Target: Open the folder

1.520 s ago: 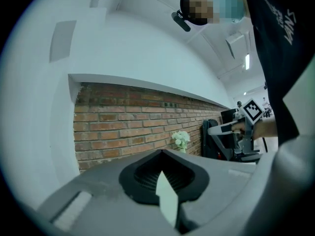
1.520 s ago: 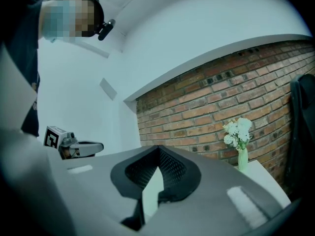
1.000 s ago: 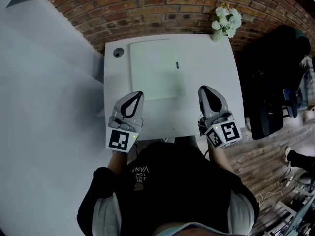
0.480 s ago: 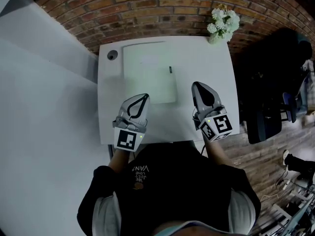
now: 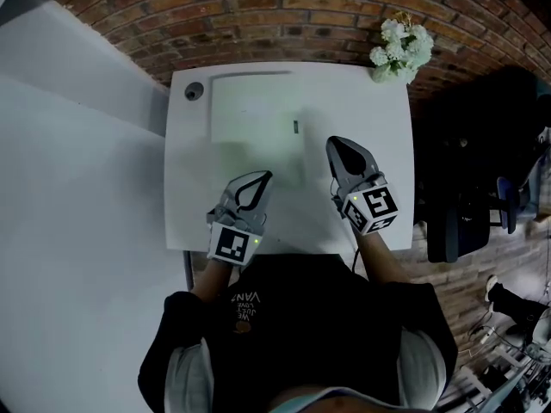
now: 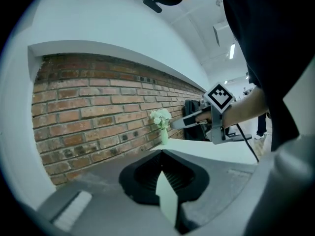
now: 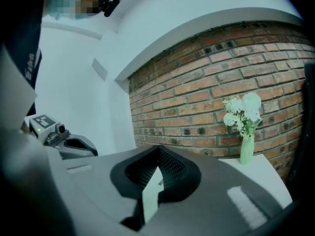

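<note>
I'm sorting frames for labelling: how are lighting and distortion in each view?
Head view: dim, flat light; the pale folder barely stands out from the white table. Left gripper view: strong fisheye curves the brick wall, corners go black. Right gripper view: same curved bricks; the flowers are sharp.

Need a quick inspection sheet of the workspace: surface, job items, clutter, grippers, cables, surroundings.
Surface: white table, mostly bare.
Job's things: folder lies flat and looks closed, with a dark clasp near its right edge.
Clutter: vase of flowers at the far right corner; round grey disc at the far left corner.
Grippers: left gripper shut and empty, at the folder's near edge, contact unclear; right gripper shut and empty, just right of the folder.
Cables: black cable trails from the right gripper; loose cables on the floor at right.
Surroundings: brick wall behind the table; black chair to its right.
</note>
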Available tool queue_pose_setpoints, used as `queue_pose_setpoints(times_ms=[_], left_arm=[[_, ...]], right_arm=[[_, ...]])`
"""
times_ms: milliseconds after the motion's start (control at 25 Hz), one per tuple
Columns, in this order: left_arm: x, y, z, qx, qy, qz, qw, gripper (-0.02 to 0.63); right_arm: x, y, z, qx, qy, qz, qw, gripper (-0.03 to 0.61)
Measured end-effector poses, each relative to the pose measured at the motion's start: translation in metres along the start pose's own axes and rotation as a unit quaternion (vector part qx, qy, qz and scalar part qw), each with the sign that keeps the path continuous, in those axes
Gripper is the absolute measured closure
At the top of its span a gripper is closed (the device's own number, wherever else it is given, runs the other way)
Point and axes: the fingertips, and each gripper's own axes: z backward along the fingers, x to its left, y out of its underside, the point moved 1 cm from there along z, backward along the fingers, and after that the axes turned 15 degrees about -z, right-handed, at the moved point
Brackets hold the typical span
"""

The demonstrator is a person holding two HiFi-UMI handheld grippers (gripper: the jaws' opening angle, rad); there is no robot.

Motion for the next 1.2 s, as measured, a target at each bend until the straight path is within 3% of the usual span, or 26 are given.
queue_pose_setpoints(times_ms=[880,1200], left_arm=[[-0.033,0.047,-0.037,0.073,0.027,0.030,0.9965,0.595],[-0.049,0.057,-0.044,0.087,0.044,0.021,0.9950,0.591]], right_arm=[[-0.042,0.066,-0.090,0.122,-0.045,0.015,0.991,0.580],[-0.052,0.092,-0.107,0.165,-0.055,0.027,0.984,0.580]])
